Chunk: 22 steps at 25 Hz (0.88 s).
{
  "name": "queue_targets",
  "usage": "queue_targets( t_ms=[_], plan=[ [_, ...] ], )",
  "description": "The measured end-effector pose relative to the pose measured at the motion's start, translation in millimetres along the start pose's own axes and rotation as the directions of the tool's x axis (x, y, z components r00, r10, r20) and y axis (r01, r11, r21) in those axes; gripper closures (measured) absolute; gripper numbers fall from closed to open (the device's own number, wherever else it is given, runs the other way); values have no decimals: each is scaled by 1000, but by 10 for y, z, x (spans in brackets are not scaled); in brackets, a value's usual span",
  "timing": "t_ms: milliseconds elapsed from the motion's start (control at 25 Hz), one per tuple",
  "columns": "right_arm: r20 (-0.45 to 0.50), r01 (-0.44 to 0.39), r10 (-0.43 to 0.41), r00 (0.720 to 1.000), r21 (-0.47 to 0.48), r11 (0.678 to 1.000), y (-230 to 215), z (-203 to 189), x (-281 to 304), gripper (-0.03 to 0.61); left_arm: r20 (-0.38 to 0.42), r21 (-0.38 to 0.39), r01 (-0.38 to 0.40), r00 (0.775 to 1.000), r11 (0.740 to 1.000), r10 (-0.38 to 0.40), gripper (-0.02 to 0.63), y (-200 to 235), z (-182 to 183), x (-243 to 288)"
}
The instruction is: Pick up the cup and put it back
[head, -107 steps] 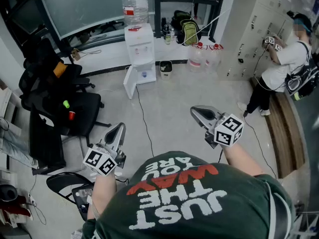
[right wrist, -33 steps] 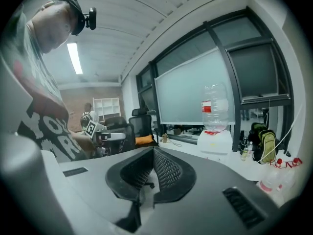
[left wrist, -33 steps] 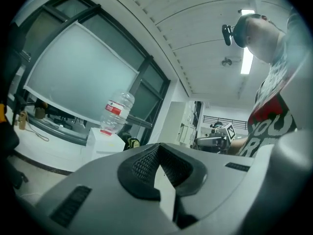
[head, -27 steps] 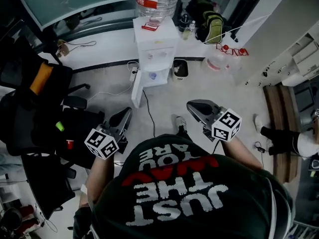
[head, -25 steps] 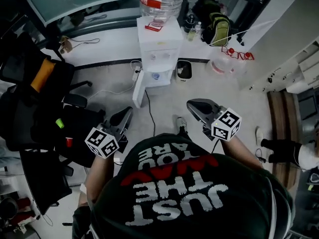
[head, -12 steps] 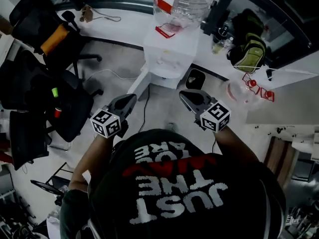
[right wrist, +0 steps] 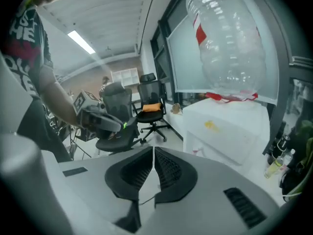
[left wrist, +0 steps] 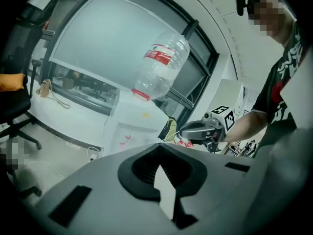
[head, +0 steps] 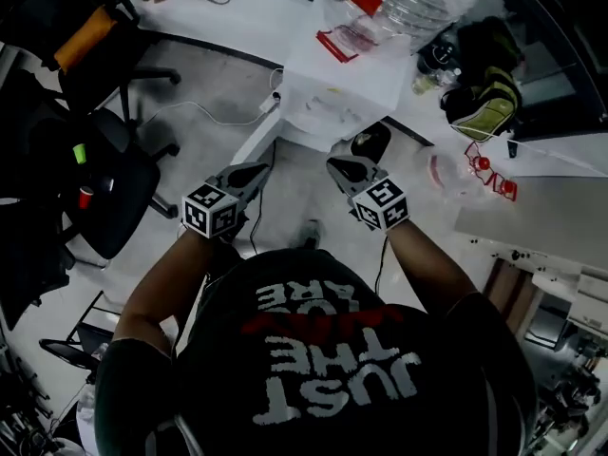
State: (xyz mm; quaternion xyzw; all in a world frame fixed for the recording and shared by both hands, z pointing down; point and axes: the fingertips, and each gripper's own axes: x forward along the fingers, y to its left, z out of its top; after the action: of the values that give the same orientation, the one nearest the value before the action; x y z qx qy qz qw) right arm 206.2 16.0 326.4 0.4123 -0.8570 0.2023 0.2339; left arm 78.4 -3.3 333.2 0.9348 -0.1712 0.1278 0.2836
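Office floor (head: pixel 195 88), water dispenser (head: pixel 334 91) just ahead of both tools.
Empty, the left gripper (head: pixel 256 171) and right gripper (head: pixel 338 166) hold their jaws together.

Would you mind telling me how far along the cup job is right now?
Nothing looks done: no cup shows in any view. In hand: the left gripper and right gripper are both shut and empty, pointed toward the water dispenser. Remaining: finding the cup, picking it up and putting it back.
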Motion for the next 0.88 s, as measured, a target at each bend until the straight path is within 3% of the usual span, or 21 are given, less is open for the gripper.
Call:
queue_targets(
  t_ms=[320, 640, 880],
  plan=[
    [-243, 90, -90, 966, -11, 996, -135, -868, 1369, 541, -33, -86, 2, 999, 996, -5, 606, 1162, -786, 3],
    [-351, 121, -151, 924, -106, 987, -661, -1965, 2658, 541, -45, -90, -84, 996, 992, 80, 606, 2060, -1871, 148],
    [-418, 137, -204, 885, -184, 973, -1273, -3055, 3367, 540, -42, -62, -83, 996, 995, 81, 606, 2516, -2585, 492]
  ],
)
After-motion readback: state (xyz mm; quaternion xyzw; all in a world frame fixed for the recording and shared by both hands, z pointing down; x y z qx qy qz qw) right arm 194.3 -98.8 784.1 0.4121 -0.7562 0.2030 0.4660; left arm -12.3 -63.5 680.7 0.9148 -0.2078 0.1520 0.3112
